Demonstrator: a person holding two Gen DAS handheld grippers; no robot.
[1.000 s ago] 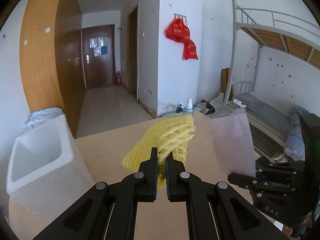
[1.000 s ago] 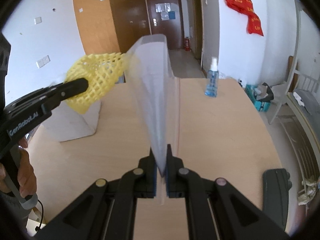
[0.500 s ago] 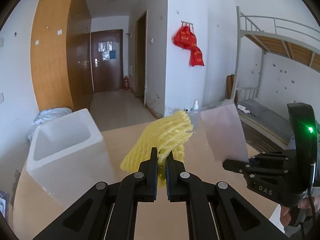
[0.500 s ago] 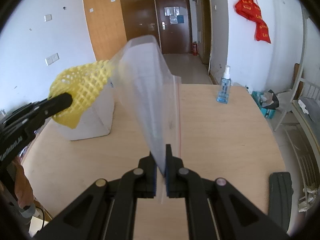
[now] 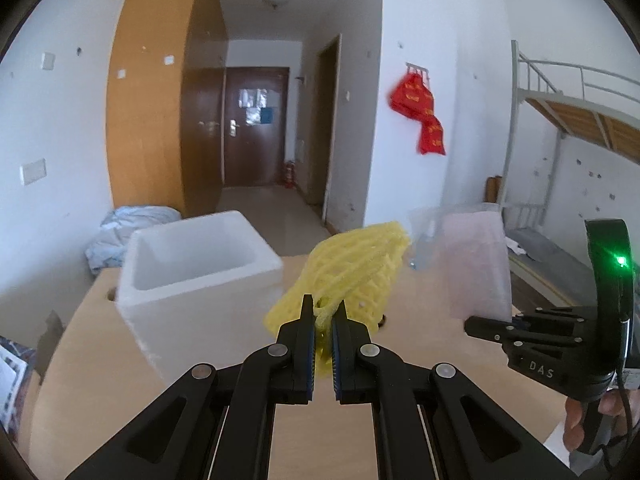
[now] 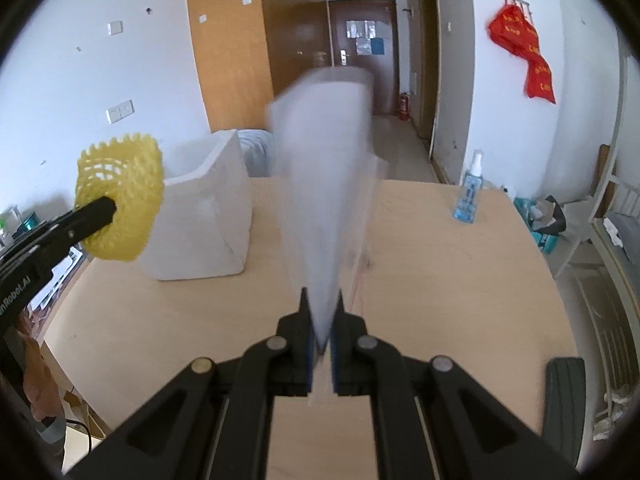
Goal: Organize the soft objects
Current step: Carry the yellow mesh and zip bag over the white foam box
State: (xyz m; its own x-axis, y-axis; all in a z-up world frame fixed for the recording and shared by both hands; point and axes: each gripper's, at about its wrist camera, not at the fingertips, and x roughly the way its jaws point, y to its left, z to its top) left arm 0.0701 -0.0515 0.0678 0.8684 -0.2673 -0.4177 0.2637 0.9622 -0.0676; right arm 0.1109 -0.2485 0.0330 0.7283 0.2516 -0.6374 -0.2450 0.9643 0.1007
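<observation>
My left gripper (image 5: 323,312) is shut on a yellow foam net sleeve (image 5: 352,272), held in the air above the wooden table (image 5: 96,360). In the right wrist view the same yellow net (image 6: 120,200) hangs at the left on the left gripper's fingers (image 6: 94,212). My right gripper (image 6: 322,312) is shut on the lower edge of a clear plastic zip bag (image 6: 328,184), which stands upright and is motion-blurred. From the left wrist view the bag (image 5: 476,264) hangs to the right of the net, above the right gripper's fingers (image 5: 480,325).
An open white foam box (image 5: 192,272) stands on the table's left part, seen as the box (image 6: 208,224) behind the net. A blue spray bottle (image 6: 470,192) stands at the far right. A black chair arm (image 6: 564,400) sits off the table's right edge.
The left gripper has swung left with the yellow net, so the foam box now sits nearer the middle of its view. The right gripper rose a little and the bag has blurred.
</observation>
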